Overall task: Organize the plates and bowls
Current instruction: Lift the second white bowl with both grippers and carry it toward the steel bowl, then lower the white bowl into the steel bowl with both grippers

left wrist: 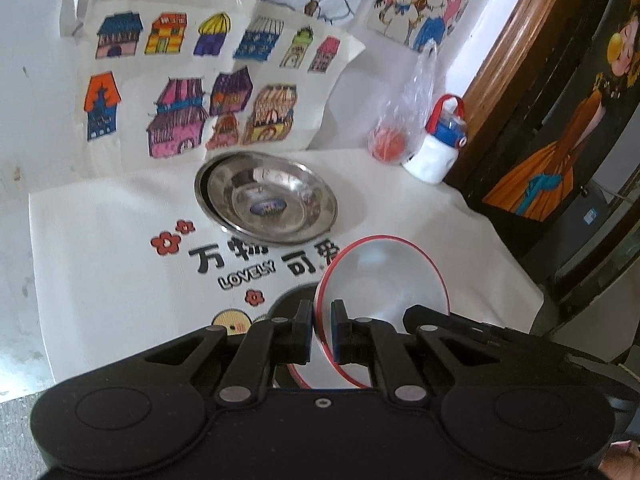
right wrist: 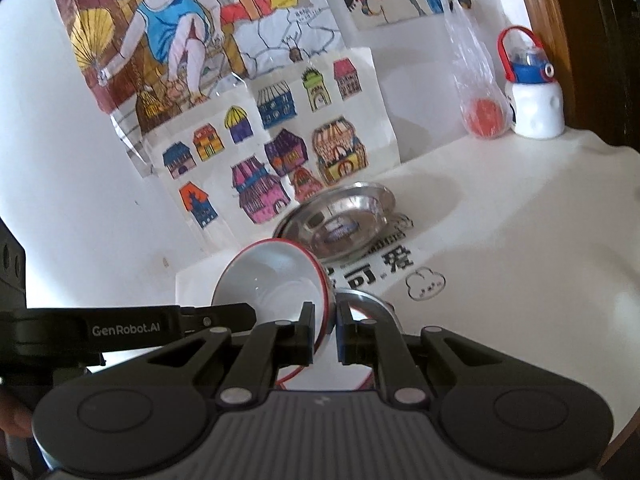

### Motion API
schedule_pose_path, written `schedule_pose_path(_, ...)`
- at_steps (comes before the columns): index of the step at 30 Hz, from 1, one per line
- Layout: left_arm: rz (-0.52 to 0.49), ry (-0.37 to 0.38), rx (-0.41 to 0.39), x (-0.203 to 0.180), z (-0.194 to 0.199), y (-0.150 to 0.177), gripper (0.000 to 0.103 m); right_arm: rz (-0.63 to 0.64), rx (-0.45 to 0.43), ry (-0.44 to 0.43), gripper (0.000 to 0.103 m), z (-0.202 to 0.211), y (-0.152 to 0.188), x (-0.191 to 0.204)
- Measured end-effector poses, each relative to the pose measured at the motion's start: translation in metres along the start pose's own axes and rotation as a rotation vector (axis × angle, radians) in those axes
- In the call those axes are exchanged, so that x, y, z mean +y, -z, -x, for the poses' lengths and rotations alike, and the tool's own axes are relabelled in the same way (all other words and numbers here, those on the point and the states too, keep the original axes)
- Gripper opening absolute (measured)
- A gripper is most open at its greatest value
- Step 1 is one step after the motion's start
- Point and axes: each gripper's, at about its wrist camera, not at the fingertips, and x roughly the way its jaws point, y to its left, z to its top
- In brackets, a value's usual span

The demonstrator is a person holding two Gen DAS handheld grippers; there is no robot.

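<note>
The left gripper [left wrist: 322, 330] is clamped on the near rim of a red-rimmed white bowl [left wrist: 384, 280], which stands tilted above the cloth with its open side turned toward the camera. The right gripper [right wrist: 325, 330] pinches the rim of the same kind of bowl [right wrist: 272, 280] — whether both grip one bowl or each has its own, the views do not settle. Part of the left gripper's black body reaches in at the left of the right wrist view, close beside the right one. Both grippers point down at a slant toward the table.

Just beyond the bowl lie the steel plates [left wrist: 268, 200], one nested in another on the white printed cloth [left wrist: 112, 272], near the wall with the house drawings [left wrist: 192, 92]. The cloth is bare to the left of the plates and wide open on their right — up to the plastic bag [left wrist: 404, 120] and the white bottle [left wrist: 436, 148] in the far corner, beside a wooden frame [left wrist: 508, 40].
</note>
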Motion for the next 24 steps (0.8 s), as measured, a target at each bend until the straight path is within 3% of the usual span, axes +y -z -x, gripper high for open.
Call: schedule_pose_path(24, -0.027, -0.032, 0.107, 0.003, -0.036, 0.013, 0.011, -0.014, 0.119, 0.015, 0.012, -0.028, 0.010, -0.015)
